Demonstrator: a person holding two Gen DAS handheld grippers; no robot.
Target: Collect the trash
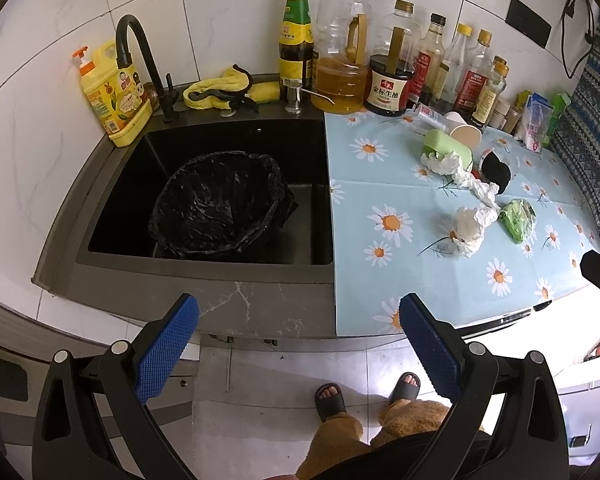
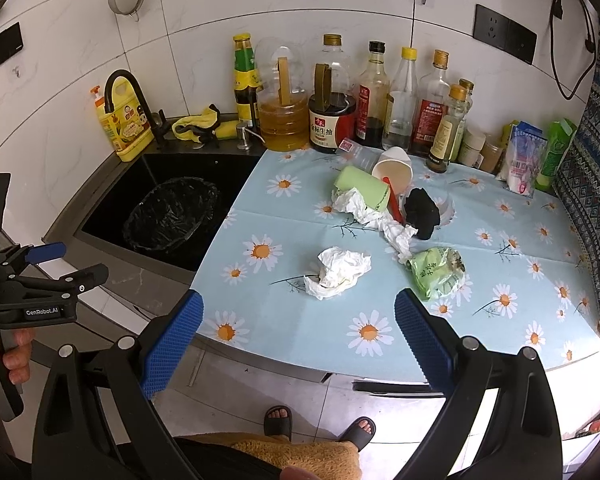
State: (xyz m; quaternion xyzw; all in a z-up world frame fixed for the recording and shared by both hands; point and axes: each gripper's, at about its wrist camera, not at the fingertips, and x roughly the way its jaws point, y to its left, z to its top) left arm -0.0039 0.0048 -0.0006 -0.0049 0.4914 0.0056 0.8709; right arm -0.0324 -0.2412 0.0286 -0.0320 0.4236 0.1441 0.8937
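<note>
A bin lined with a black bag [image 1: 220, 204] [image 2: 172, 212] stands in the dark sink. On the daisy-print counter lies trash: a crumpled white tissue [image 2: 340, 272] [image 1: 470, 230], a green wrapper [image 2: 436, 272] [image 1: 518, 218], a longer twisted tissue [image 2: 376, 216] [image 1: 466, 174], a light green carton [image 2: 364, 188] [image 1: 448, 146], a paper cup [image 2: 394, 170] [image 1: 466, 134] and a black lump [image 2: 420, 210] [image 1: 496, 170]. My left gripper [image 1: 298, 344] is open in front of the sink edge, empty. My right gripper [image 2: 298, 340] is open at the counter's front edge, short of the crumpled tissue.
Several sauce and oil bottles [image 2: 332, 100] line the tiled wall. A yellow detergent bottle [image 1: 112, 92], black faucet [image 1: 134, 52] and yellow cloth [image 1: 220, 88] sit behind the sink [image 1: 112, 184]. Packets [image 2: 524, 160] crowd the right corner. A person's feet in black slippers [image 1: 330, 400] stand below.
</note>
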